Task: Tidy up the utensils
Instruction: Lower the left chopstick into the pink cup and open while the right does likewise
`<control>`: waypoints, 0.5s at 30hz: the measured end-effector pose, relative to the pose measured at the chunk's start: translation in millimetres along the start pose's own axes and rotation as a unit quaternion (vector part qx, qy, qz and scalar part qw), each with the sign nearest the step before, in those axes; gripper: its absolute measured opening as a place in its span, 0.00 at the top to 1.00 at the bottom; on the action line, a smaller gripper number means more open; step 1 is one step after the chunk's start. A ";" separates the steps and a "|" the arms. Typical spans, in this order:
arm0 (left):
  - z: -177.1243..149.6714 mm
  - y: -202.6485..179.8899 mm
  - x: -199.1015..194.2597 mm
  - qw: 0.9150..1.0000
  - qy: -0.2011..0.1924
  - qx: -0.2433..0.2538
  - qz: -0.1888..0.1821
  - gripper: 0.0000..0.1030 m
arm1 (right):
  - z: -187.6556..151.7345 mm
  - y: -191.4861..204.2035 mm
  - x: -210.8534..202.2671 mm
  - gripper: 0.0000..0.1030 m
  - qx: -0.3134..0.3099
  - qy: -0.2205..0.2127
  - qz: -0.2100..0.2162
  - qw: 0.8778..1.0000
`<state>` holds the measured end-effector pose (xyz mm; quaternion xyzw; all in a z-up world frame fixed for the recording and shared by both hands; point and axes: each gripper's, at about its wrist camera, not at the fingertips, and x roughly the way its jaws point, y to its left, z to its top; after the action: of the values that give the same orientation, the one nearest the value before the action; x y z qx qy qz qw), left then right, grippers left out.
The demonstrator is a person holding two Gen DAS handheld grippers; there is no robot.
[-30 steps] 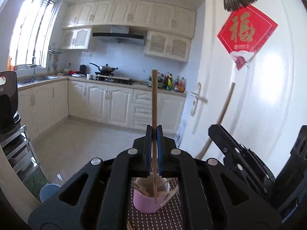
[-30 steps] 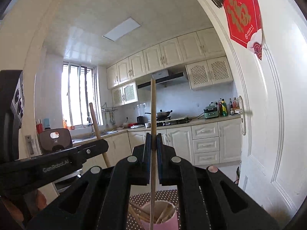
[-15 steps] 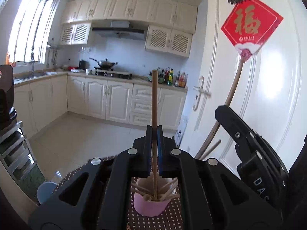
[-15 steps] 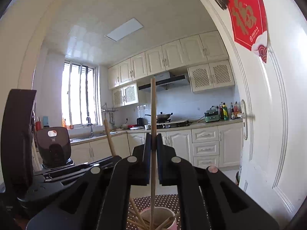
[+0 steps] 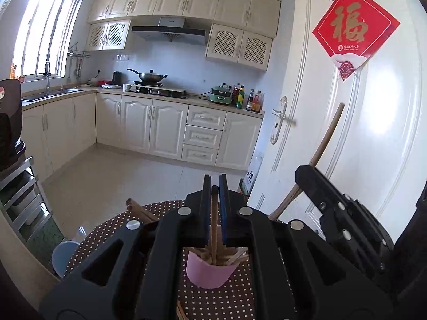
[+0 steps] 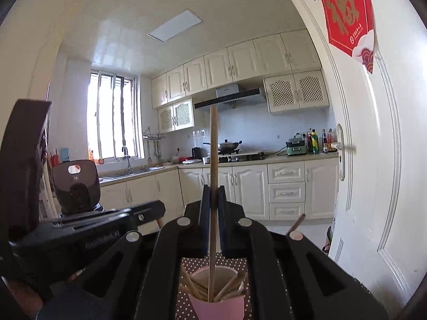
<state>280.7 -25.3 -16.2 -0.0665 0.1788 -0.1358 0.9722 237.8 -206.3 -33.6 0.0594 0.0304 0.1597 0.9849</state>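
A pink cup (image 5: 210, 272) (image 6: 216, 306) with several wooden chopsticks in it stands on a brown polka-dot table (image 5: 106, 229). My left gripper (image 5: 214, 186) hangs just above the cup with its blue pads slightly apart. A chopstick (image 5: 214, 226) stands loose between them, top end at the pad tips, lower end in the cup. My right gripper (image 6: 212, 189) is shut on another upright chopstick (image 6: 213, 146), whose lower end reaches into the cup. Each gripper shows in the other's view: the right gripper (image 5: 333, 208) and the left gripper (image 6: 106, 226).
A white door (image 5: 373, 133) with a red paper sign stands close on the right. More chopsticks (image 5: 138, 210) lie on the table at the left. A blue bin (image 5: 62, 256), a metal rack (image 5: 18, 194) and a black appliance (image 6: 76, 184) are to the left.
The chopstick in my left gripper has slid down through the pads into the cup; it no longer sticks up above them. The left gripper sank and tipped down. The right gripper kept its hold.
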 end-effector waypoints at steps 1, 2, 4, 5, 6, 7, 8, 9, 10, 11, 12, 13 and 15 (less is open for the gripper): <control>-0.6 -0.7 -1.9 1.000 0.001 0.002 0.002 0.93 | -1.1 -0.2 -0.3 0.96 0.001 0.002 0.000 1.000; -1.2 -1.7 -3.3 1.000 0.001 0.004 0.003 0.93 | -2.1 0.2 -0.7 0.96 0.001 0.005 0.000 1.000; -3.0 -4.1 -7.1 1.000 0.003 0.012 0.007 0.93 | -4.3 1.1 -1.2 0.96 0.001 0.012 0.000 1.000; -3.9 -4.6 -8.5 1.000 0.004 0.014 0.009 0.93 | -5.4 2.1 -1.3 0.96 -0.001 0.016 0.000 1.000; -4.9 -5.3 -10.3 1.000 0.006 0.017 0.010 0.93 | -6.5 2.8 -1.4 0.96 -0.001 0.020 0.000 1.000; -5.5 -5.4 -11.4 1.000 0.007 0.017 0.011 0.93 | -7.3 2.9 -1.4 0.95 -0.001 0.024 0.000 1.000; -6.6 -5.4 -13.2 1.000 0.010 0.019 0.011 0.93 | -8.1 3.4 -0.6 0.95 -0.002 0.031 0.001 1.000; -7.5 -4.9 -14.3 1.000 0.013 0.019 0.011 0.93 | -8.9 4.0 -0.7 0.95 -0.003 0.035 0.000 0.999; -8.6 -4.2 -15.7 1.000 0.018 0.018 0.011 0.93 | -9.7 4.2 -1.3 0.95 -0.002 0.037 0.000 0.999; -9.4 -3.5 -16.6 1.000 0.020 0.018 0.011 0.93 | -10.2 4.5 -2.2 0.95 -0.001 0.040 0.000 0.999; -10.3 -2.6 -18.0 1.000 0.022 0.016 0.014 0.93 | -9.7 4.3 -3.3 0.94 0.002 0.044 0.000 0.999; -11.0 -1.8 -19.4 0.999 0.025 0.015 0.014 0.93 | -8.7 3.7 -4.1 0.94 0.007 0.047 0.002 0.999; -12.8 -1.0 -22.2 0.999 0.029 0.015 0.016 0.93 | -7.1 4.0 -6.0 0.94 0.013 0.054 0.004 0.998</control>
<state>255.8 -20.9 -20.6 -0.0454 0.2061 -0.1250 0.9694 230.4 -203.7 -39.9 0.0641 0.0852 0.1658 0.9804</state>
